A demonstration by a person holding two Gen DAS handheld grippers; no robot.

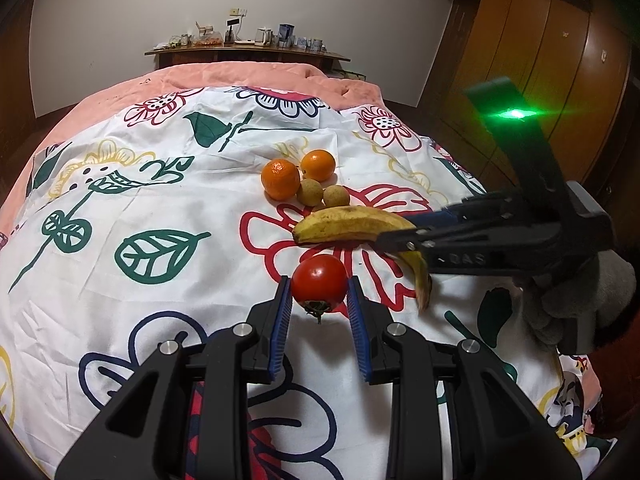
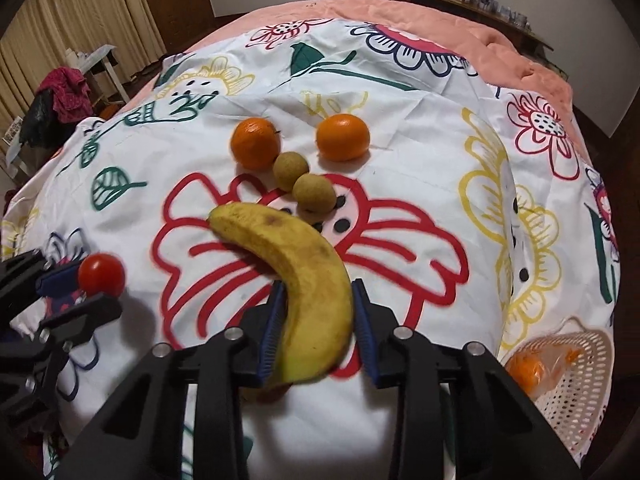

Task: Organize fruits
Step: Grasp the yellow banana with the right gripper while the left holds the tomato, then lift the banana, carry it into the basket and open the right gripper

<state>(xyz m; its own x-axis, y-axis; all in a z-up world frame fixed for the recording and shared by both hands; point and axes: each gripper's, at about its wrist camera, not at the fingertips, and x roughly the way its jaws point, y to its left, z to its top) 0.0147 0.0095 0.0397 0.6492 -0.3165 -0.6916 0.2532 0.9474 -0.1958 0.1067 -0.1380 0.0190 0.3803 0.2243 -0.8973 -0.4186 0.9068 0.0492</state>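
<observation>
My left gripper (image 1: 319, 289) is shut on a red tomato (image 1: 319, 283), stem toward the camera, just above the flowered bedsheet; it also shows in the right wrist view (image 2: 101, 274). My right gripper (image 2: 318, 292) is shut on a spotted yellow banana (image 2: 296, 268), which also shows in the left wrist view (image 1: 348, 225). Beyond them lie two oranges (image 2: 256, 143) (image 2: 343, 137) and two small brown round fruits (image 2: 291, 171) (image 2: 314, 193), close together on the sheet.
A pink perforated basket (image 2: 580, 376) with an orange and a plastic bag in it sits at the bed's right edge. A wooden wardrobe (image 1: 560, 60) stands to the right, a cluttered shelf (image 1: 248, 50) behind the bed, curtains and a chair to the left.
</observation>
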